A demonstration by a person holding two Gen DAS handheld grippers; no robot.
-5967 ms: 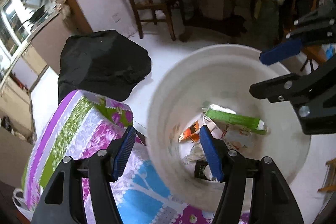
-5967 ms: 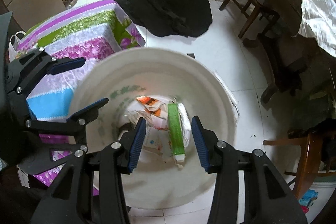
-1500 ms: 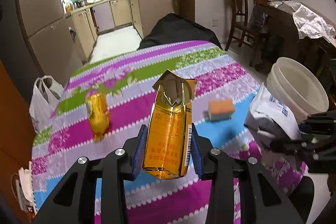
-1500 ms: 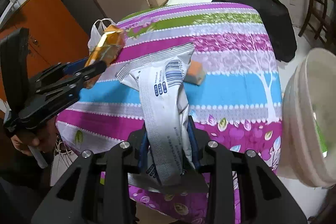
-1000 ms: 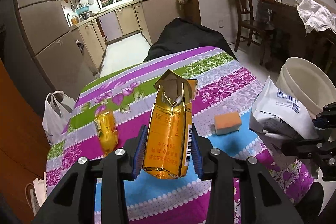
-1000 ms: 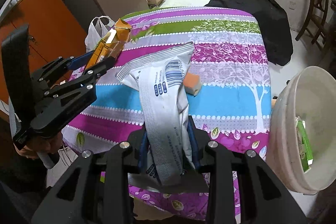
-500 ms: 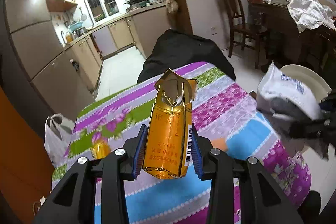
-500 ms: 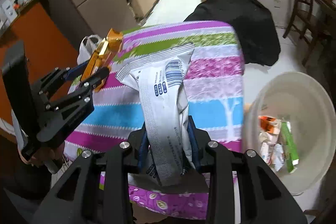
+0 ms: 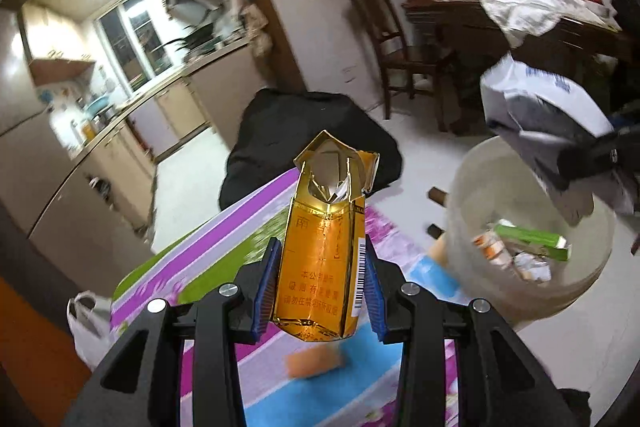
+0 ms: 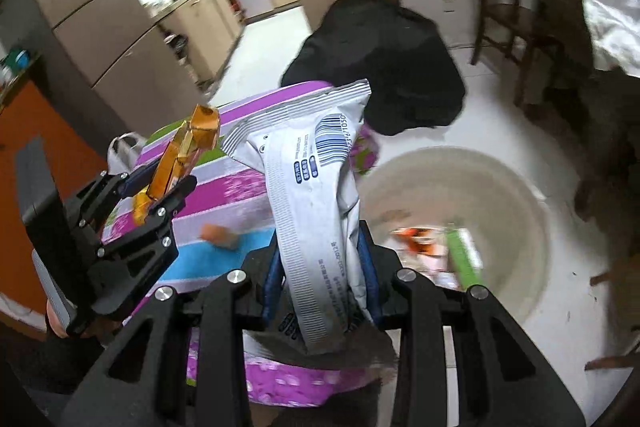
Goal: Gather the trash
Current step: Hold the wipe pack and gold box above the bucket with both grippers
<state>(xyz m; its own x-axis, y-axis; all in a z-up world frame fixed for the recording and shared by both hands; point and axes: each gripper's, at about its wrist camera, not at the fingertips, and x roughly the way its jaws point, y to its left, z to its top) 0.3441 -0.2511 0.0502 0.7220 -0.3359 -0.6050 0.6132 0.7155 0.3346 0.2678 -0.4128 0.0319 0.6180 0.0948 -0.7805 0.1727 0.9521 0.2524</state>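
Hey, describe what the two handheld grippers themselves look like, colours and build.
The left gripper and the right gripper are built alike: angular matte black fingers with open triangular cut-outs, round silver bolt heads at the joints, and ribbed blue pads lining the inner faces. From the right wrist view, the left one carries a boxy black body with a grey edge. No cables show.

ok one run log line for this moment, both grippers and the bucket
left gripper: shut on gold carton | right gripper: shut on white pouch | bucket: on floor beside table, holds trash | orange sponge: on tablecloth
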